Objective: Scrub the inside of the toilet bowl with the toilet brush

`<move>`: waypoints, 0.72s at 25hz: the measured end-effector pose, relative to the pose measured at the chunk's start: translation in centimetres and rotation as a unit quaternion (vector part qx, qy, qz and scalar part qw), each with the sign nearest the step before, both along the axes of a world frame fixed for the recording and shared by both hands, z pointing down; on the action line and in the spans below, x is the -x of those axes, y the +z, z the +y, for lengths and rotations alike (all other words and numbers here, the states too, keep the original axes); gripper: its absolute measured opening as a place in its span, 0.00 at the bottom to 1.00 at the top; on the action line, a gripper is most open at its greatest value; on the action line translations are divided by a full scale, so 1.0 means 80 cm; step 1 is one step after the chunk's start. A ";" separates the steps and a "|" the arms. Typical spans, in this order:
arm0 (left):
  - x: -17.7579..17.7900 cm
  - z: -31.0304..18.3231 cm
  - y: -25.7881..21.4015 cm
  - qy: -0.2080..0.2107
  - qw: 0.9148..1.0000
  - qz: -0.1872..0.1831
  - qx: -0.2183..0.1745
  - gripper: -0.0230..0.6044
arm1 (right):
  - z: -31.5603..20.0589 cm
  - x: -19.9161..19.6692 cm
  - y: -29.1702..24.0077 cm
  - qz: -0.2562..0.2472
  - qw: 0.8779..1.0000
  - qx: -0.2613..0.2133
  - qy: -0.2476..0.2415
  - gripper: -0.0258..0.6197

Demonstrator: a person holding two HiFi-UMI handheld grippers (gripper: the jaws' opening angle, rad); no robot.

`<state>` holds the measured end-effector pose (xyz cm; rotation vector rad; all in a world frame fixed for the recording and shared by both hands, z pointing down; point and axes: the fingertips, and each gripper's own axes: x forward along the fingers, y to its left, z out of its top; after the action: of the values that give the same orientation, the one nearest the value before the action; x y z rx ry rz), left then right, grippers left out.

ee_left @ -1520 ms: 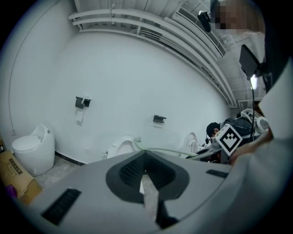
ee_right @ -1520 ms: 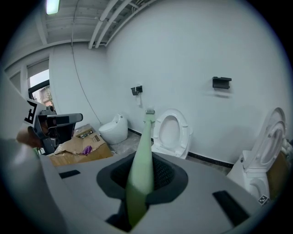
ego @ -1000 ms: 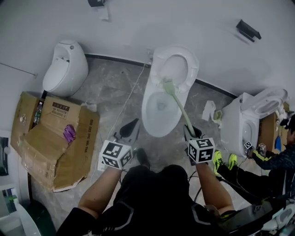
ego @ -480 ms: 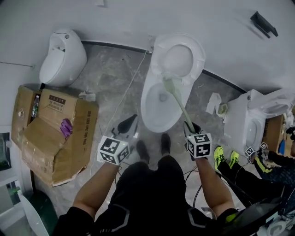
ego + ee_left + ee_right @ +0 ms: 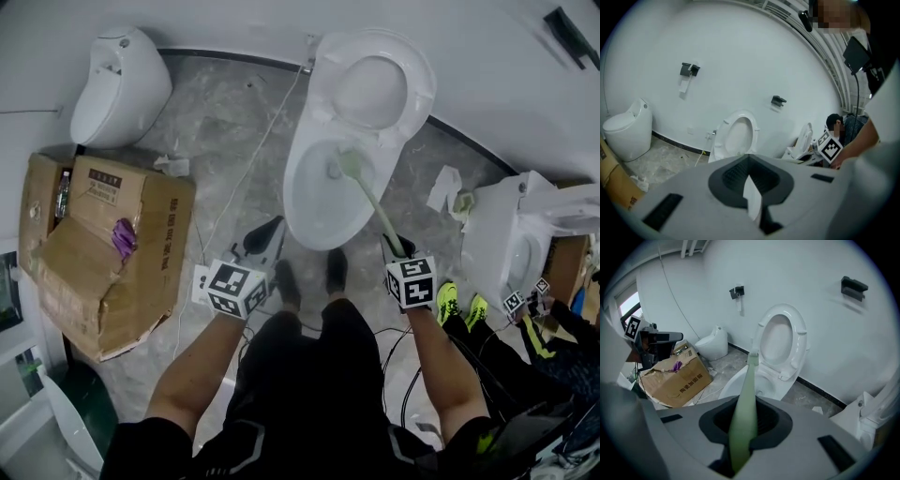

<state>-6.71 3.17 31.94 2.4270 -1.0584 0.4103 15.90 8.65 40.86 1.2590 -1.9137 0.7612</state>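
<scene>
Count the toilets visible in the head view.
3: centre toilet, lid up, toilet brush inside; left toilet against the wall, closed; right toilet at the frame edge, partly cut off. Others may be hidden.

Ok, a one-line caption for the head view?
Right gripper holds the green toilet brush with its head inside the open toilet bowl; left gripper shut alongside.

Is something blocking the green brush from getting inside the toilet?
Nothing visible does. The seat is up, and the toilet brush, held in the right gripper, has its head inside the toilet bowl.
</scene>
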 end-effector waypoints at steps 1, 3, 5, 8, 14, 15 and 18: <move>0.001 0.000 0.010 -0.003 1.000 -0.006 0.003 0.05 | 0.003 -0.001 0.009 0.001 1.000 0.006 -0.004 0.13; 0.002 0.003 0.030 -0.008 1.000 -0.011 0.011 0.05 | 0.011 -0.002 0.027 0.003 1.000 0.017 -0.010 0.14; 0.002 0.008 0.048 -0.010 1.000 -0.013 0.018 0.05 | 0.017 -0.004 0.044 0.005 1.000 0.025 -0.015 0.14; -0.003 0.015 0.071 -0.007 0.999 -0.018 0.025 0.05 | 0.025 -0.006 0.065 0.008 0.999 0.037 -0.024 0.14; -0.009 0.018 0.108 -0.022 0.999 -0.022 0.031 0.05 | 0.034 -0.004 0.106 0.015 0.997 0.055 -0.052 0.13; -0.010 0.018 0.115 -0.024 0.999 -0.023 0.035 0.05 | 0.036 -0.004 0.112 0.015 0.996 0.059 -0.058 0.14; -0.014 0.022 0.136 -0.027 0.998 -0.019 0.049 0.05 | 0.041 -0.003 0.130 0.019 0.995 0.069 -0.075 0.13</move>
<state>-5.57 4.94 42.84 2.3084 -1.0915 0.4799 16.17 11.92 51.22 1.0259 -1.8687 0.7712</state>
